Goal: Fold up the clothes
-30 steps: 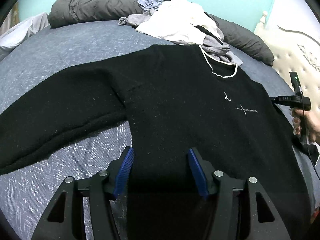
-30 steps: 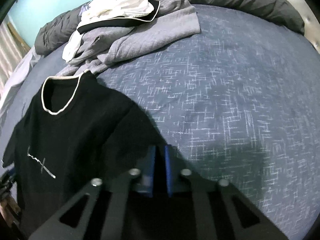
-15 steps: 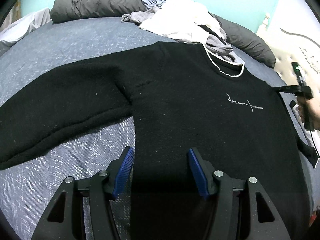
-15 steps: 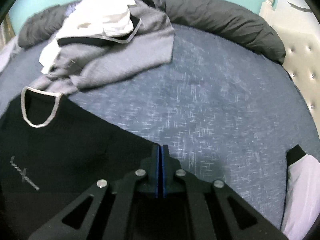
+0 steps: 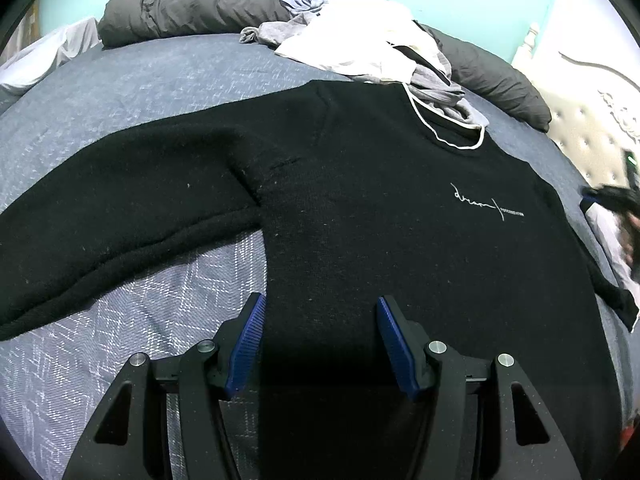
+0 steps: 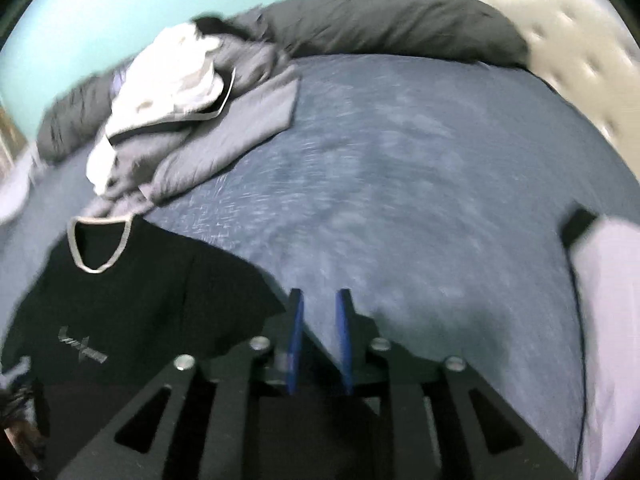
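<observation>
A black sweater (image 5: 380,216) with a white-trimmed collar and a small white logo lies flat, front up, on the blue bed. One sleeve stretches out to the left. My left gripper (image 5: 320,336) is open and empty, hovering over the sweater's lower hem edge. In the right wrist view the sweater (image 6: 132,296) lies at lower left. My right gripper (image 6: 320,336) is partly open with nothing between the blue pads, over the bed just right of the sweater's shoulder. The view is blurred.
A pile of grey and white clothes (image 5: 360,40) lies beyond the collar, also in the right wrist view (image 6: 180,112). Dark grey pillows (image 6: 400,28) line the far edge. A white garment with a black cuff (image 6: 600,280) lies at right. A tufted headboard (image 5: 592,120) stands at right.
My right gripper has opened and let go of the black sweater, swinging right. The sweater now lies flatter, with its logo straightened. My left gripper has barely moved.
</observation>
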The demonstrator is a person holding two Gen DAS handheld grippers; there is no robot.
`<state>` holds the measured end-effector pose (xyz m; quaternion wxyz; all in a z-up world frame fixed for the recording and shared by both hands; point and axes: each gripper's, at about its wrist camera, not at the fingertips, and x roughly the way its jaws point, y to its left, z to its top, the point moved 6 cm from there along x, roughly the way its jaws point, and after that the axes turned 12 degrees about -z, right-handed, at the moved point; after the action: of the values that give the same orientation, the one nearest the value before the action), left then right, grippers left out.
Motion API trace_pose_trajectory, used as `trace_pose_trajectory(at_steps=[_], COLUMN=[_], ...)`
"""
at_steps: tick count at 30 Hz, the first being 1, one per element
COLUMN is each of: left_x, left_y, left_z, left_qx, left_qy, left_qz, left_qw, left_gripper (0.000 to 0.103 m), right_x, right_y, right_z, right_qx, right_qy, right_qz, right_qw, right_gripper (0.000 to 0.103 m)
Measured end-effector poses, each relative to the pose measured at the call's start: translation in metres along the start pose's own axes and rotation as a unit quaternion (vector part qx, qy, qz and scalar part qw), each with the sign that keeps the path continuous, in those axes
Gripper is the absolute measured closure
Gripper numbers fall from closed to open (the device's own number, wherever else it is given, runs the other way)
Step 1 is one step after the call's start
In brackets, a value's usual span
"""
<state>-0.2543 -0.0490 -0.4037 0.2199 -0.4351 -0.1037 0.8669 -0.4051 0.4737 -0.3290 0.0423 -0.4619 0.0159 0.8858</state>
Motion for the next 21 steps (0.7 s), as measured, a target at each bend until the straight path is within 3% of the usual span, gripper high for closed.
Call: trace_pose_trajectory(at_steps=[2, 10, 13, 16, 18, 21], left_x=[-0.002, -0.006, -0.005, -0.005, -0.005, -0.006], left_y=[-0.001, -0.002, -0.002, -0.002, -0.002, -0.003], left_z=[0.001, 0.001, 0.001, 0.001, 0.000, 0.000], left_qx=[0.001, 0.004, 0.004, 0.005, 0.006, 0.006], left_qy=[-0.003, -0.009, -0.009, -0.009, -0.009, -0.010], left_qz=[0.002, 0.006, 0.007, 0.009, 0.010, 0.010], left_qw=[1.0000, 0.9999, 0.9999, 0.9999, 0.9999, 0.9999], left_gripper=[0.042, 0.042, 0.042, 0.042, 0.042, 0.042], right_x=[-0.021, -0.090, -0.106, -0.110, -0.110, -0.116], right_y=[-0.039, -0.157, -0.178, -0.197, -0.201, -0.194], right_z=[-0.022, -0.125, -0.157, -0.190, -0.200, -0.204], right_qx=[0.038, 0.134, 0.150, 0.199, 0.220, 0.218], right_qy=[0.007, 0.028, 0.032, 0.041, 0.036, 0.017], right_qz=[0.003, -0.066, -0.087, -0.068, -0.053, -0.063], right_qw=[0.999, 0.988, 0.984, 0.977, 0.973, 0.974], right_gripper=[0.052, 0.051, 0.051, 0.051, 0.051, 0.051])
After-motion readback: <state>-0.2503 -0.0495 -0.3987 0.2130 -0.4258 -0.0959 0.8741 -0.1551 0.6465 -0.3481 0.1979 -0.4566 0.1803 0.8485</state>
